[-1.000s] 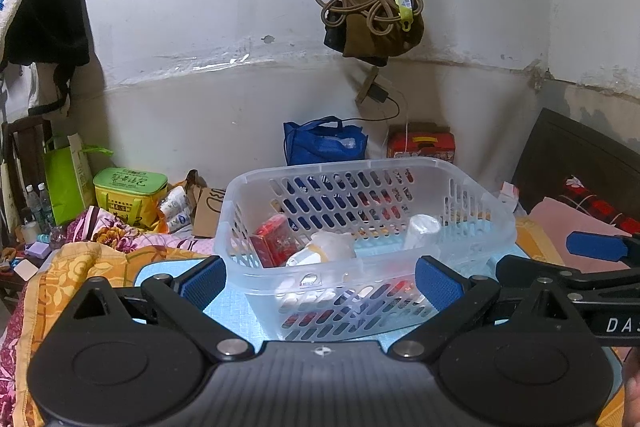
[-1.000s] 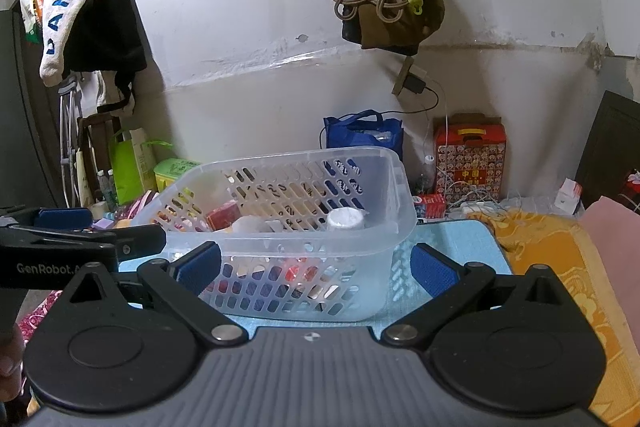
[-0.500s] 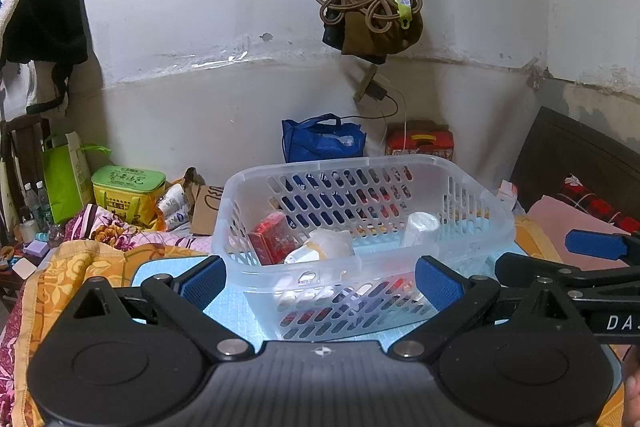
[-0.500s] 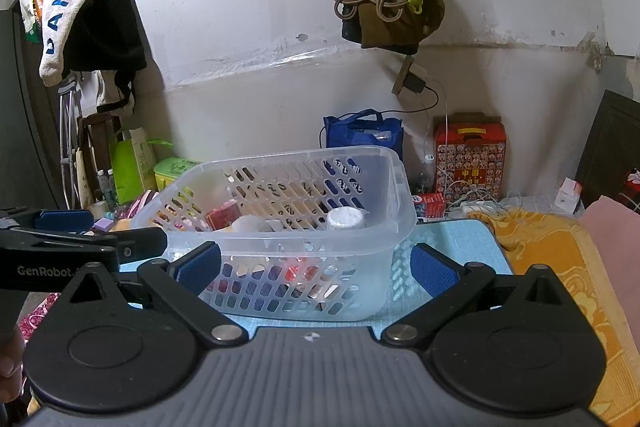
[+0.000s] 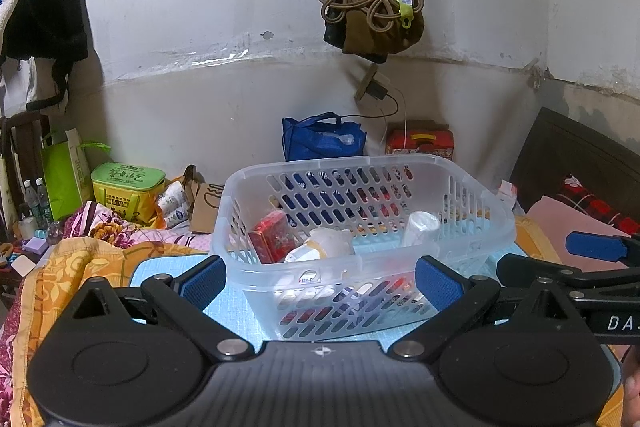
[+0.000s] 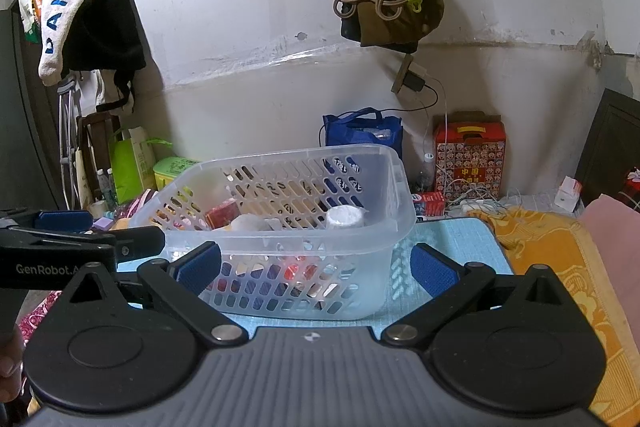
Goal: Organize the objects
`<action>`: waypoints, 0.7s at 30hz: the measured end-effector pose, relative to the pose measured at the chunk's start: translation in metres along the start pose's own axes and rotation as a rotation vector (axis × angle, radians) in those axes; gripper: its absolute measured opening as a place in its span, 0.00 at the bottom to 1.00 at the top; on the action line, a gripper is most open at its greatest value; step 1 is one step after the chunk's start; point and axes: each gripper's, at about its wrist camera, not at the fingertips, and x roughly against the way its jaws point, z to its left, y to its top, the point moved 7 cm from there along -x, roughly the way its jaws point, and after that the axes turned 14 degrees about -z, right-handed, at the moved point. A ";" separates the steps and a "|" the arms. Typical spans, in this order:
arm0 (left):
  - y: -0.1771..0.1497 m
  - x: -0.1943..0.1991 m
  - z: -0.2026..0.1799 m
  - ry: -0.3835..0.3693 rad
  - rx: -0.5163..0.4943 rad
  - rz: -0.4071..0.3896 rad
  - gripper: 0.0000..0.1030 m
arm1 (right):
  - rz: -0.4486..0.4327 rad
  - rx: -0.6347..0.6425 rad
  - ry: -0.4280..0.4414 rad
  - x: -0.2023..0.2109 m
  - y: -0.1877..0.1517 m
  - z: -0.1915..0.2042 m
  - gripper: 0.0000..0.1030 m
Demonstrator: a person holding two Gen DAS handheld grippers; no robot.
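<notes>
L gripper [image 5: 320,275] jaws wide, R gripper [image 6: 316,265] same, level

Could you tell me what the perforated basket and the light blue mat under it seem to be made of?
The basket looks like translucent, slightly glossy moulded plastic: its contents show through the slotted walls. The mat appears to be matte foam or rubbery sheet with a fine embossed grid, though the material stays uncertain.

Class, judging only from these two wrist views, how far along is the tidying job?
Done: the basket on the blue mat already holds a red box, a white pouch and a white bottle. In hand: nothing; left gripper and right gripper are both open and empty. Left: no loose item shows on the mat, so it looks nearly finished.
</notes>
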 end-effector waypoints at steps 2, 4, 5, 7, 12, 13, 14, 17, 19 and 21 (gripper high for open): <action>0.000 0.000 0.000 -0.001 0.001 0.000 0.99 | 0.000 0.000 0.001 0.000 0.000 0.000 1.00; 0.000 0.000 0.000 -0.003 0.003 0.001 0.99 | 0.000 0.000 0.001 0.000 0.000 0.000 1.00; 0.000 0.000 0.000 -0.004 0.003 0.000 0.99 | 0.000 0.001 0.000 0.000 0.000 0.000 1.00; -0.001 0.000 0.000 -0.003 0.003 0.001 0.99 | 0.001 0.000 0.000 0.000 0.000 0.000 1.00; -0.001 0.000 0.000 -0.004 0.003 0.002 0.99 | 0.000 0.001 -0.001 0.000 0.001 -0.001 1.00; -0.001 0.000 0.000 -0.004 0.003 0.002 0.99 | -0.001 0.001 -0.002 0.000 0.001 -0.001 1.00; -0.001 0.000 0.000 -0.006 0.004 0.002 0.99 | 0.000 0.000 -0.002 0.000 0.001 -0.001 1.00; -0.002 0.000 0.000 -0.013 0.009 0.005 0.99 | 0.000 0.000 -0.003 -0.001 0.001 -0.002 1.00; -0.003 0.000 0.000 -0.015 0.012 0.003 0.99 | 0.000 0.001 -0.003 -0.001 0.001 -0.002 1.00; -0.003 0.000 0.001 -0.008 0.010 -0.002 0.99 | 0.000 0.000 -0.005 -0.001 0.001 -0.003 1.00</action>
